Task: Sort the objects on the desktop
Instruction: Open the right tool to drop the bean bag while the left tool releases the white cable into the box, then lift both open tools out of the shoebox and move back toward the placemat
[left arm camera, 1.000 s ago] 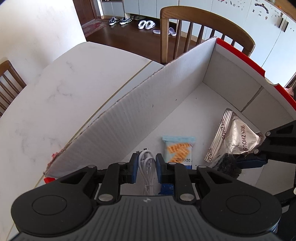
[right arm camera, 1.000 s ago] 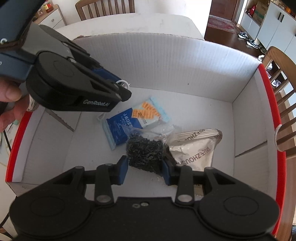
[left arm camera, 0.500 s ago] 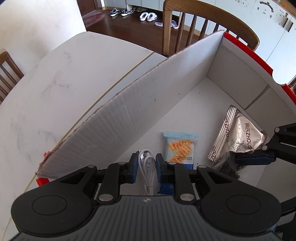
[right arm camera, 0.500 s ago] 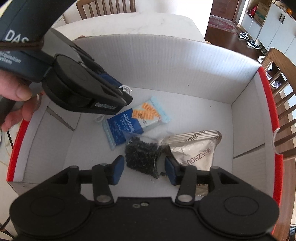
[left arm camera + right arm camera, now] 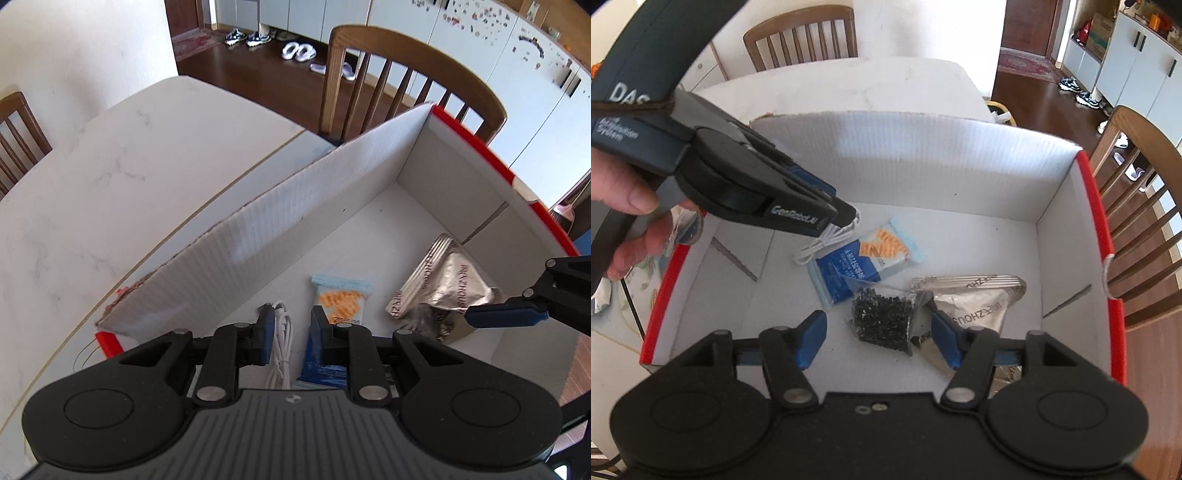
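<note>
A white cardboard box with a red rim (image 5: 960, 166) (image 5: 295, 221) stands on the table. On its floor lie a blue and orange packet (image 5: 868, 262) (image 5: 341, 299), a silver foil pouch (image 5: 975, 302) (image 5: 447, 291) and a clear bag of black granules (image 5: 882, 321). My right gripper (image 5: 878, 322) hovers over that bag; its jaws are opening and the pads stand clear of it on both sides. My left gripper (image 5: 291, 319) (image 5: 849, 218) hangs over the box's left part, shut on a coiled white cable (image 5: 282, 332) (image 5: 827, 240).
The box sits on a white marble table (image 5: 92, 184). Wooden chairs (image 5: 406, 81) (image 5: 1137, 192) stand around it. A person's hand (image 5: 628, 199) holds the left gripper. Some crumpled foil (image 5: 598, 299) lies outside the box at the left.
My right gripper's jaws have spread and let go of the bag of black granules, which now lies on the box floor. That gripper has lifted a little. The left one still holds the cable.
</note>
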A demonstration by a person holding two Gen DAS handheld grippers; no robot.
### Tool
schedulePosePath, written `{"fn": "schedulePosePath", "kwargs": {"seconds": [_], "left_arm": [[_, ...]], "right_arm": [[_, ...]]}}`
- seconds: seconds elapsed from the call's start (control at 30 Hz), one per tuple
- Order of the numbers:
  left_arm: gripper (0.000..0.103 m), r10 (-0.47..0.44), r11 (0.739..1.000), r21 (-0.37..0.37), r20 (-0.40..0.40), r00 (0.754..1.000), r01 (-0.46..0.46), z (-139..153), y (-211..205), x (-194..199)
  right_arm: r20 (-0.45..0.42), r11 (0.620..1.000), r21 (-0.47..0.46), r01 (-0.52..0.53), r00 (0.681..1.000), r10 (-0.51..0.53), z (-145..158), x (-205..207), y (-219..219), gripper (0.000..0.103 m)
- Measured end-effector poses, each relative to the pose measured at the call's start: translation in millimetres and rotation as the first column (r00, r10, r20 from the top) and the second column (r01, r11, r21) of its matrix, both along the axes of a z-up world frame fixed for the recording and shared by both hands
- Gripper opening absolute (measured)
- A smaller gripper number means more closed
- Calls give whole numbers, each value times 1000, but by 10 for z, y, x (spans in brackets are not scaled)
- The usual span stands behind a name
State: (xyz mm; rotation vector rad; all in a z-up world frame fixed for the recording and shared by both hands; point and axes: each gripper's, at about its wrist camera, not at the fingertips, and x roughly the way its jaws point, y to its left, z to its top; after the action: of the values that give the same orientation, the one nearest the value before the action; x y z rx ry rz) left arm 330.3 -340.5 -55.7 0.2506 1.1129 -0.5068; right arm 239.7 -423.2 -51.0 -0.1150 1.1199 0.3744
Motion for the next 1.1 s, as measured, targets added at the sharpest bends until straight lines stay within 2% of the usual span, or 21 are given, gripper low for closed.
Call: {"fn": "schedulePosePath", "kwargs": {"seconds": [0.37, 0.5, 0.6, 0.63, 0.67, 0.73, 0.9, 0.97, 1.1], "left_arm": [[19, -8, 998, -59, 59, 998, 11, 298, 34, -306], [21, 0, 996, -85, 68, 998, 5, 360, 81, -440], [31, 25, 994, -107, 87, 996, -16, 406, 138, -534], [37, 36, 993, -118, 94, 995, -25, 426, 161, -569], [48, 45, 991, -127, 102, 994, -32, 443, 189, -599], [60, 58, 990, -137, 125, 991, -40, 485, 224, -674], [61, 76, 988, -144, 162, 984, -52, 549, 287, -822], [65, 88, 987, -151, 171, 981, -63, 556, 322, -867], [66, 108, 983, -169, 183, 977, -77, 557, 404, -959]], "right_arm": [[52, 999, 34, 23, 998, -24, 245, -160, -165, 65], [79, 996, 80, 30, 996, -36, 339, -248, -272, 72], [91, 993, 110, 35, 995, -45, 406, -317, -348, 73], [97, 992, 119, 39, 994, -51, 428, -336, -373, 75], [104, 991, 129, 45, 993, -59, 453, -357, -404, 76], [114, 988, 143, 57, 991, -73, 499, -394, -445, 76], [127, 985, 152, 80, 987, -100, 538, -426, -477, 76], [133, 985, 155, 80, 986, -101, 559, -434, -474, 77], [144, 984, 155, 90, 983, -112, 589, -445, -463, 77]]}}
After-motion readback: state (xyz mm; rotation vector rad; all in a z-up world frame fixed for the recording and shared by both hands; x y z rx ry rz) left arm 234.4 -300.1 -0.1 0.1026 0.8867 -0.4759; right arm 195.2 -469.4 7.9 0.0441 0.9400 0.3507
